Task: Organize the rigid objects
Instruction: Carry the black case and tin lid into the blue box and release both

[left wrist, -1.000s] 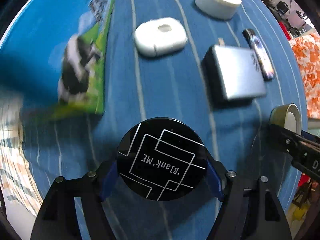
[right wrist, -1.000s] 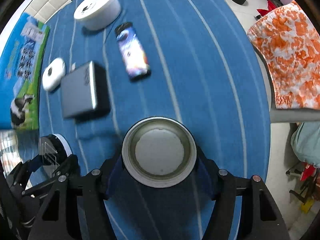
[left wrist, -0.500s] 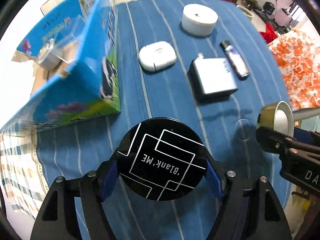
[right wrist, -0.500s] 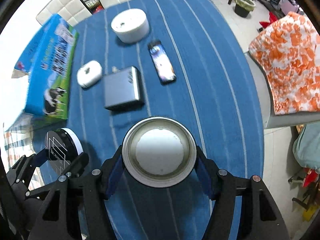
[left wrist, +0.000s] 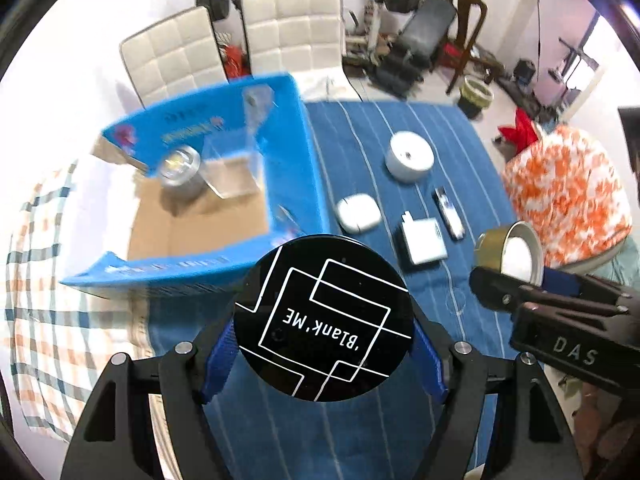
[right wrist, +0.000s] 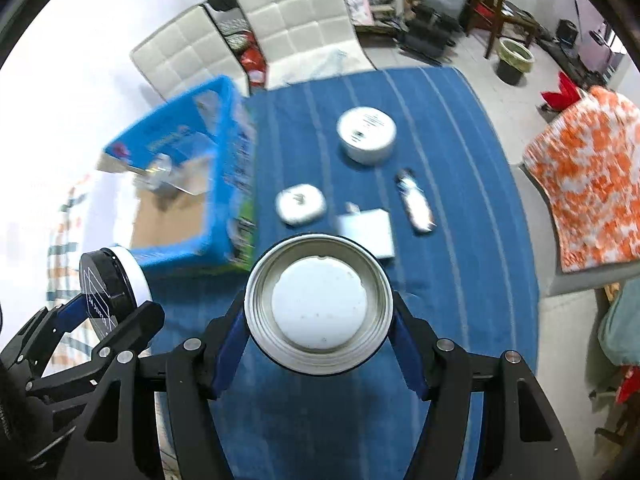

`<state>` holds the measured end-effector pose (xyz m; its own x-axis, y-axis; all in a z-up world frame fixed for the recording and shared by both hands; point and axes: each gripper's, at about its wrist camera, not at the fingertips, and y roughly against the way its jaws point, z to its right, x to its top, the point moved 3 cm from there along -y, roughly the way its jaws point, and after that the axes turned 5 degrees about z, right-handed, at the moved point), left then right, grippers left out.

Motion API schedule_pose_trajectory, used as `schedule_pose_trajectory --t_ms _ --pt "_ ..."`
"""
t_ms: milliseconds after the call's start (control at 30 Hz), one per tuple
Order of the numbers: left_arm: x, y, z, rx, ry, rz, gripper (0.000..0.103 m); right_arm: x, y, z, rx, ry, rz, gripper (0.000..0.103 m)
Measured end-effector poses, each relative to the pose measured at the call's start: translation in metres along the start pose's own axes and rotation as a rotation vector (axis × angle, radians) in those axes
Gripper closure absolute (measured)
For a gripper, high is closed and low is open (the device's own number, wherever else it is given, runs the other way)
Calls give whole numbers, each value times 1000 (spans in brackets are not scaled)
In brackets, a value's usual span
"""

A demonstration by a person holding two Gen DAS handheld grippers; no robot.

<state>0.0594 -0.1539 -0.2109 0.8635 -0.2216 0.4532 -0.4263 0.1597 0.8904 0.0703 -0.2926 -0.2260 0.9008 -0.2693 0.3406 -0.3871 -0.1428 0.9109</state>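
Note:
My left gripper [left wrist: 323,354] is shut on a round black-lidded jar [left wrist: 323,318] printed "Blank'ME", held high above the blue striped tablecloth [left wrist: 472,184]. My right gripper [right wrist: 318,344] is shut on a round metal tin [right wrist: 319,305] with a white inside, also lifted well above the table. Each gripper shows at the edge of the other's view. An open blue cardboard box [left wrist: 224,200] stands at the left with a silver can [left wrist: 178,166] inside. On the cloth lie a white round container [left wrist: 410,156], a white case [left wrist: 358,213], a white adapter [left wrist: 424,240] and a lighter [left wrist: 450,213].
Two white padded chairs [left wrist: 248,48] stand behind the table. An orange-patterned cushion [left wrist: 568,196] sits off the table's right edge. A checked cloth [left wrist: 36,292] covers the left side. Gym equipment [left wrist: 416,40] and a bin [left wrist: 476,96] are on the floor at the back.
Both grippers have risen high above the table with their loads, so the table objects look smaller. The view has tilted up and now shows the box's open top, chairs and room.

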Motion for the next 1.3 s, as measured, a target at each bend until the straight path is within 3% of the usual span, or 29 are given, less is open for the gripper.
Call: schedule_pose_trajectory --t_ms 233,467,567,700,1000,1300 --pt "33 21 -71 35 81 64 30 27 -10 -79 66 41 23 36" --pt "64 11 -159 102 166 82 30 53 -47 -136 90 57 -5 36" --pt "76 -13 -194 111 198 40 30 62 -77 -152 81 58 -43 36" --pt "87 -57 -232 56 268 -59 30 71 -125 -164 55 32 -105 36" --pt "107 -147 -266 28 277 -203 30 69 -222 -170 -29 -42 -262 36" --pt "122 -193 -265 -8 256 -260 27 65 -263 -180 -82 -57 -329 36"
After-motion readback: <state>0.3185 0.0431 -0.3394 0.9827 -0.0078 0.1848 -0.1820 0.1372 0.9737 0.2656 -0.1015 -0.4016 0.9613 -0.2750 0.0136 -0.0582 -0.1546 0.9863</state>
